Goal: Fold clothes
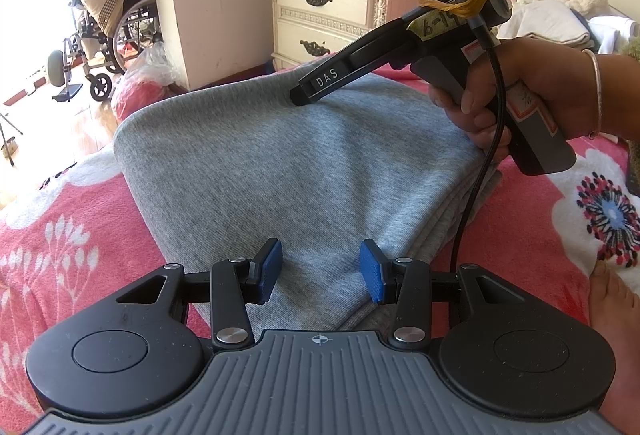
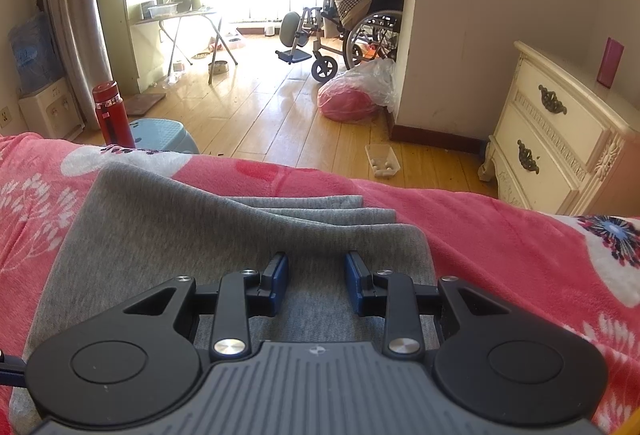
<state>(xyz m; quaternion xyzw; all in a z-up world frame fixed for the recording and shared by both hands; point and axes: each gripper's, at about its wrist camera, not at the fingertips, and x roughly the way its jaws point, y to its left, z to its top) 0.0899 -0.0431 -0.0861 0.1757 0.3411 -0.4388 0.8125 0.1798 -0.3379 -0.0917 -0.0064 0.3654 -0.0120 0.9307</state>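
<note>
Left wrist view: left gripper (image 1: pixel 321 271) at bottom centre, jaws part open, nothing between the blue pads (image 1: pixel 272 267), grey cloth (image 1: pixel 280 171) visible through the gap. Cloth fills mid frame, folded, layered edges stacked at its right side, lying on the pink floral blanket (image 1: pixel 80 235). Only this view shows the right gripper from outside: a hand (image 1: pixel 520 95) with a bangle holds its handle at right, body angled down-left, its tip over the cloth's upper part; contact with the cloth can't be told from here. Green LED lit at top, black cable (image 1: pixel 486 163) hanging down over the cloth edge. A bare foot (image 1: pixel 612 299) at lower right. Folded laundry (image 1: pixel 560 23) upper right.

Right wrist view: right gripper (image 2: pixel 316 283) bottom centre, jaws part open, empty, cloth (image 2: pixel 180 227) under and ahead of the pads. This view shows the cloth's far end: several layer edges fanned out just above the gripper, towards upper right. Also only here: red bottle (image 2: pixel 112 115), blue stool (image 2: pixel 164 135) at left, small tray (image 2: pixel 383 159) on the wood floor.

Both views: wheelchair (image 2: pixel 360 35), cream nightstand (image 2: pixel 560 139), bagged red bundle (image 2: pixel 352 95).
</note>
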